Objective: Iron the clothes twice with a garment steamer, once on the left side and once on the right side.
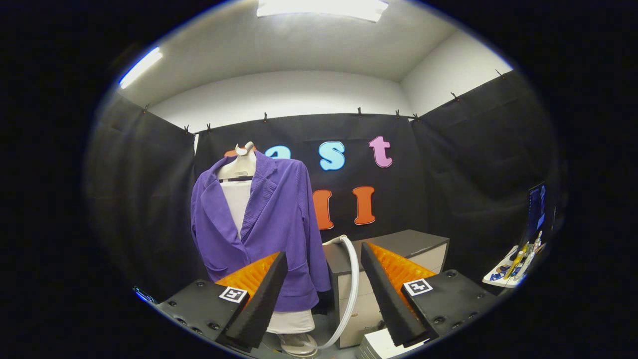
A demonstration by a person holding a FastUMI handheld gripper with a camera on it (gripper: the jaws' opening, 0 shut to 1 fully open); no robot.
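A purple jacket (271, 224) hangs on a pale hanger (239, 167) over a white board, beyond and slightly left of my fingers. A white steamer hose (352, 279) curves down from behind the jacket's right side to a base (299, 345) on the floor, passing between my two fingers farther off. My gripper (324, 299) is open, its fingers wide apart with nothing held between them. The steamer head itself is hidden from me.
A grey cabinet (398, 259) with pale drawer fronts stands right of the jacket, beyond my right finger. A white object (381, 346) lies low just under that finger. At the far right a small shelf (513, 269) carries several small items below a screen (537, 212).
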